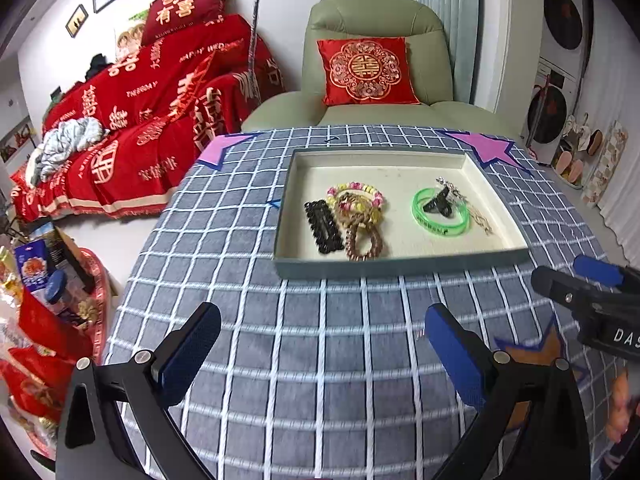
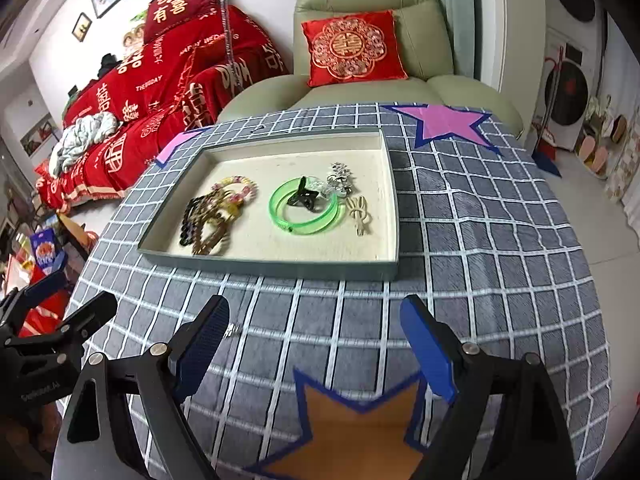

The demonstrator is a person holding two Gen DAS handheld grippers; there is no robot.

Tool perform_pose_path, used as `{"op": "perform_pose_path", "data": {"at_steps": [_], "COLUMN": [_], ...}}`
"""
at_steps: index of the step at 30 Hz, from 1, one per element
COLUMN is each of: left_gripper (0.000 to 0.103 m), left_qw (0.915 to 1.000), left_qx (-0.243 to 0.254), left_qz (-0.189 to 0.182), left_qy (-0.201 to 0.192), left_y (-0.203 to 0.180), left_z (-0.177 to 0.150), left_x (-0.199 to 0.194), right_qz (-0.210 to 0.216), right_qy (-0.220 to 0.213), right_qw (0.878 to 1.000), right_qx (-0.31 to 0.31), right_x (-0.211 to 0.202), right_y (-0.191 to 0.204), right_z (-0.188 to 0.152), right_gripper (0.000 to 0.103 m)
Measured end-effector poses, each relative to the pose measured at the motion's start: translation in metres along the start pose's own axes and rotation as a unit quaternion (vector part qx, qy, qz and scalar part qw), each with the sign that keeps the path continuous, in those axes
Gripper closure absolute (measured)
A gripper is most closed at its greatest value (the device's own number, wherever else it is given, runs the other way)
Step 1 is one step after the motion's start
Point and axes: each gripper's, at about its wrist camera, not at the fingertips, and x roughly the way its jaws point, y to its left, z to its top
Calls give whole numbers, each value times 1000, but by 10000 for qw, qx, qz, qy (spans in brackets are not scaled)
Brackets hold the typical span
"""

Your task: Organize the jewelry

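A shallow cream-lined tray [image 1: 400, 262] [image 2: 272, 266] sits on the checked tablecloth. In it lie a black hair clip [image 1: 323, 227], a pink-yellow bead bracelet [image 1: 356, 198] [image 2: 236, 190], a brown coil hair tie [image 1: 362, 240], green bangles [image 1: 440, 216] [image 2: 304, 210] with a black claw clip [image 1: 438, 202] [image 2: 303, 197] on them, a silver piece [image 2: 340, 178] and a beige clip [image 2: 358, 210]. A tiny shiny item [image 2: 232, 330] lies on the cloth by my right gripper. My left gripper [image 1: 322, 338] and right gripper [image 2: 314, 336] are both open and empty, short of the tray.
Star patches mark the cloth: pink ones [image 2: 450, 122] [image 1: 218, 150] at the far corners, an orange one [image 2: 356, 436] under my right gripper. A green armchair [image 1: 376, 60] with a red cushion stands behind the table. A red-covered sofa [image 1: 140, 120] is at left, and snack bags [image 1: 36, 280] lie on the floor.
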Motion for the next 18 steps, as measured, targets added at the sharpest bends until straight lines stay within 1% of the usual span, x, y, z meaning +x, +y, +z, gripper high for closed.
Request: {"op": "perform_pose_path", "data": {"at_steps": [5, 11, 18], "left_gripper": [0, 0, 0], "left_qw": [9999, 9997, 9992], "left_qx": [66, 137, 84], "left_qz": [61, 98, 52], "left_qy": [-93, -201, -384], "left_y": [-3, -1, -1], "left_z": [-29, -54, -74], "left_x": [-24, -53, -91], "right_qz": [-89, -170, -193], "right_qy": [-149, -251, -379], "right_qw": [9998, 9994, 9991], "right_qx": [-112, -161, -55], "right_x": [-23, -51, -86], "right_y": [9, 15, 19], "right_z": [-20, -45, -74], "right_gripper": [14, 14, 14]}}
